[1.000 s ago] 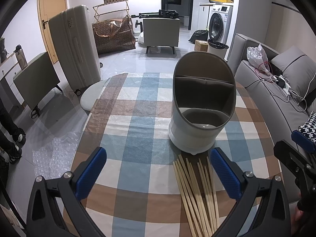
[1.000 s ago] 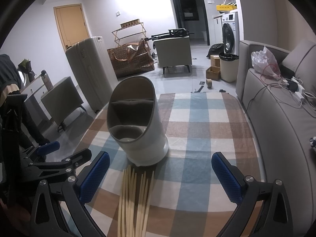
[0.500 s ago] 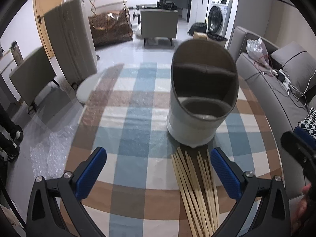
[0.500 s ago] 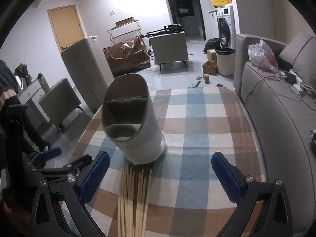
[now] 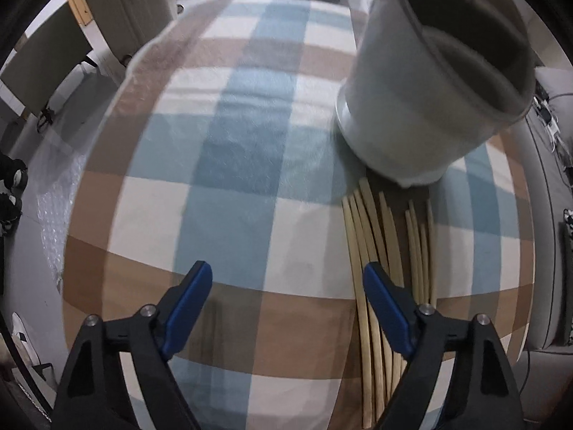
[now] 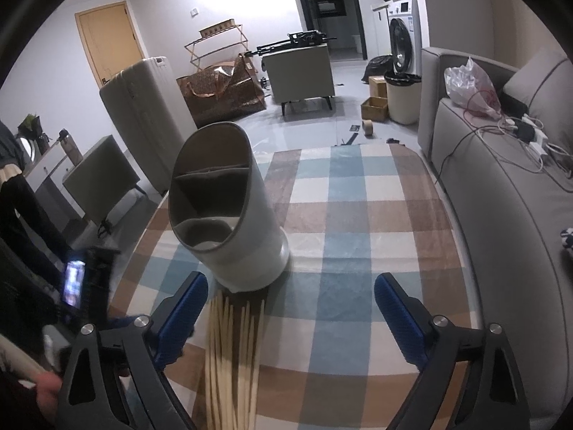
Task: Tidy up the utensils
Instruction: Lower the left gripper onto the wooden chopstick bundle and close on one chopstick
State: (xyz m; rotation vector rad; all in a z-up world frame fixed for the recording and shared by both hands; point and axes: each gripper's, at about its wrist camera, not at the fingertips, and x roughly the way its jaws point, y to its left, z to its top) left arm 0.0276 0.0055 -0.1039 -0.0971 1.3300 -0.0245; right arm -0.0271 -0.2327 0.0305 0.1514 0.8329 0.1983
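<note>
Left wrist: chopsticks [image 5: 379, 251] lie lengthwise toward the holder [image 5: 429, 82]; both tongs [image 5: 286, 301] [image 6: 290, 311] closing, empty.

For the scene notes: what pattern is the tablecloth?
The tablecloth is checked in blue, brown and white squares, clearest in the right wrist view.

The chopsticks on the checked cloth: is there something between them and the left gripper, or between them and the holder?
Nothing visible does. The chopsticks lie bare on the cloth; the left gripper is closing with only cloth between its jaws, the bundle under its right finger. The holder stands just beyond their tips, its compartments open.
</note>
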